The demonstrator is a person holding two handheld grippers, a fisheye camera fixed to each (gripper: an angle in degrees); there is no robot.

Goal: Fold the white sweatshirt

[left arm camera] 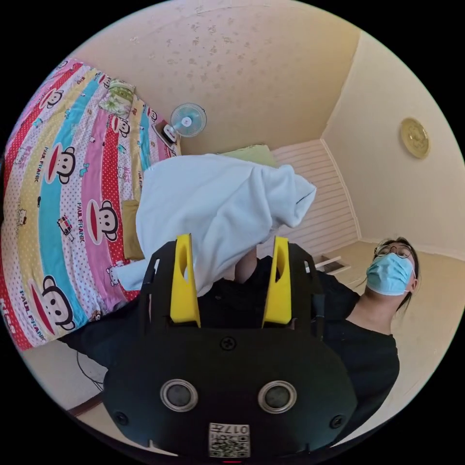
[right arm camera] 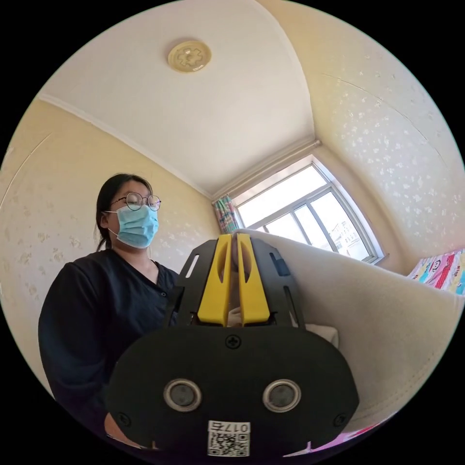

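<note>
The white sweatshirt (left arm camera: 218,208) was held up in the air, off the bed (left arm camera: 63,193), which lay beyond and below it under a striped cartoon sheet. In the right gripper view, the right gripper (right arm camera: 233,242) was seen with its yellow jaws drawn almost together on an edge of the cloth, a thin fold being pinched between them, and the fabric ran away from that pinch in a broad taut sheet toward the bed. It was judged that the edge was clamped so that the garment could be lifted and spread before being laid flat for folding. In the left gripper view, the left gripper (left arm camera: 232,242) was seen with its jaws well apart; the sweatshirt hung bunched just beyond the tips, draped past one jaw, and nothing was pressed between the two. This was taken as a reach for a second hold on the cloth, not yet made. No containers were seen; a small fan (left arm camera: 186,120) stood at the far end of the bed, well apart from the sweatshirt.
</note>
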